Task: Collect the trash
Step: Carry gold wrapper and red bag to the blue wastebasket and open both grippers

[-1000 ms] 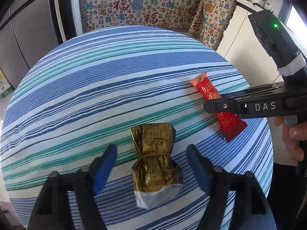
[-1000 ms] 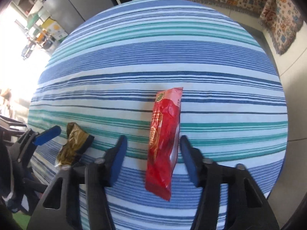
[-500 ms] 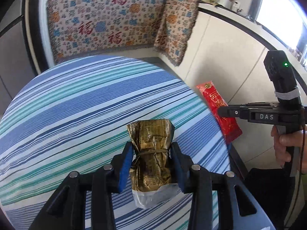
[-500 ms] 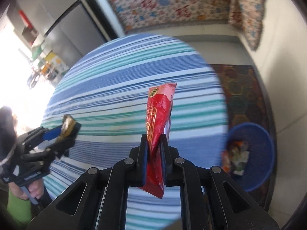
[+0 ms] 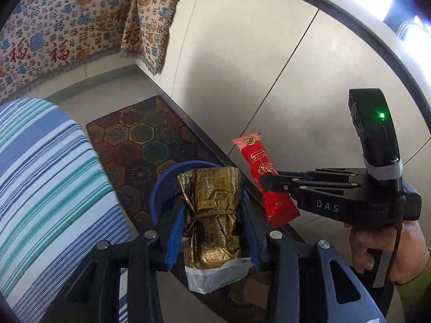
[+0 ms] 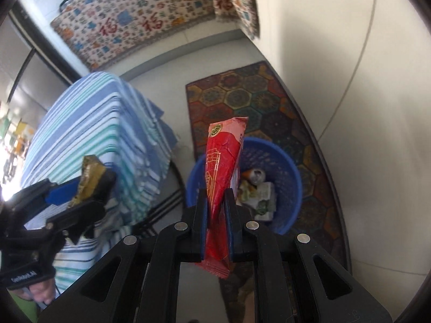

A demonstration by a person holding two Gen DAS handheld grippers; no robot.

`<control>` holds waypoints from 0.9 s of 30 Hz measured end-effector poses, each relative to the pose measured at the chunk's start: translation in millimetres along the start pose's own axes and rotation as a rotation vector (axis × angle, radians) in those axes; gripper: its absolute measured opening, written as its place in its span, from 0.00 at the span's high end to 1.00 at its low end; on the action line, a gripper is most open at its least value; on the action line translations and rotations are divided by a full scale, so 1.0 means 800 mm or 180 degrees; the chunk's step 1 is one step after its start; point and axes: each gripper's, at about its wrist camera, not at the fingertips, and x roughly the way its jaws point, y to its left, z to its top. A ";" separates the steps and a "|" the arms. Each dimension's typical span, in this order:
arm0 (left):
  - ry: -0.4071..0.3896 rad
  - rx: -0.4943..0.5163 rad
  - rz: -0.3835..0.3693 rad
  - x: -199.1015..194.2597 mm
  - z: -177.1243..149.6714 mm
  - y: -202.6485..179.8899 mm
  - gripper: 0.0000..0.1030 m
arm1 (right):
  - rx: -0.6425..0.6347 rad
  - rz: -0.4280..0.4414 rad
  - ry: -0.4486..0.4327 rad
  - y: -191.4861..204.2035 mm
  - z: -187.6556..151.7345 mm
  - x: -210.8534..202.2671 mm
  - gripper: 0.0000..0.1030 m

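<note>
Trash in hand, two pieces: a crinkled gold foil wrapper tied at the waist with a clear plastic tail [image 5: 212,215] sits clamped between the blue pads of the left gripper [image 5: 212,231], and a long red foil snack packet with gold print [image 6: 222,185] stands upright, pinched tight in the right gripper [image 6: 216,215]. Both sets of jaws are closed onto their loads, with nothing slack showing.

Both pieces are off the round table with the blue, teal and white striped cloth [image 6: 89,134] and in the air beside it. A round blue plastic mesh basket [image 6: 285,161] stands on the floor on a dark hexagon-patterned rug [image 6: 237,99], already holding a can and some crumpled paper packaging. In the right wrist view the red packet lines up over the basket's near rim; in the left wrist view the gold wrapper hides most of the basket, so whether it is truly above the opening is hard to say.

The step in hand looks like the carry to the bin. Next, each gripper needs to be well over the opening before its jaws part, so that light foil does not flutter onto the rug
</note>
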 end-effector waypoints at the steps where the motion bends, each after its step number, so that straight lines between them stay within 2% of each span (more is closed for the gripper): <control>1: 0.0048 0.0022 -0.0009 0.018 0.005 -0.006 0.59 | 0.0048 0.0004 0.0007 -0.011 0.001 0.006 0.90; 5: 0.0158 0.0141 -0.0014 0.066 0.013 -0.023 0.56 | 0.0243 0.0078 0.0013 -0.042 -0.001 0.029 0.89; 6: 0.0185 0.0167 0.0002 0.078 0.016 -0.025 0.55 | 0.0278 0.0119 0.0013 -0.049 -0.001 0.036 0.86; 8: 0.0253 0.0164 0.0065 0.098 0.022 -0.021 0.46 | 0.0345 0.0145 -0.0018 -0.059 -0.003 0.046 0.81; 9: 0.0261 0.0133 0.0083 0.104 0.025 -0.018 0.46 | 0.0385 0.0154 -0.0056 -0.064 -0.005 0.049 0.78; 11: 0.0250 0.0057 0.0038 0.114 0.035 -0.011 0.46 | 0.0481 0.0159 -0.0115 -0.074 -0.007 0.053 0.66; 12: 0.0236 0.0020 0.0023 0.113 0.038 -0.009 0.46 | 0.0532 0.0149 -0.0137 -0.078 -0.007 0.051 0.65; 15: 0.0072 0.0002 0.0006 0.093 0.038 -0.012 0.46 | 0.0575 0.0081 -0.0290 -0.080 -0.006 0.033 0.55; 17: -0.0080 0.0023 0.0051 0.075 0.037 -0.017 0.45 | 0.0579 0.0004 -0.0450 -0.077 -0.007 0.010 0.37; 18: -0.0194 0.0071 0.0127 0.059 0.035 -0.024 0.44 | 0.0591 -0.0037 -0.0533 -0.075 -0.010 -0.003 0.33; 20: -0.0404 0.0225 0.0271 0.030 0.032 -0.039 0.33 | 0.0611 -0.0124 -0.0669 -0.066 -0.015 -0.029 0.13; 21: -0.0506 0.0294 0.0307 0.013 0.026 -0.048 0.29 | 0.0602 -0.0157 -0.0747 -0.060 -0.020 -0.045 0.09; 22: -0.0606 0.0358 0.0330 -0.006 0.020 -0.058 0.19 | 0.0572 -0.0178 -0.0830 -0.052 -0.026 -0.060 0.03; 23: -0.0675 0.0411 0.0325 -0.026 0.014 -0.066 0.11 | 0.0538 -0.0217 -0.0896 -0.044 -0.035 -0.075 0.00; 26: -0.0703 0.0489 0.0317 -0.069 -0.008 -0.087 0.00 | 0.0429 -0.0405 -0.1047 -0.013 -0.072 -0.118 0.00; 27: -0.0649 0.0498 0.0339 -0.077 -0.015 -0.092 0.00 | 0.0379 -0.0477 -0.1103 0.000 -0.090 -0.133 0.00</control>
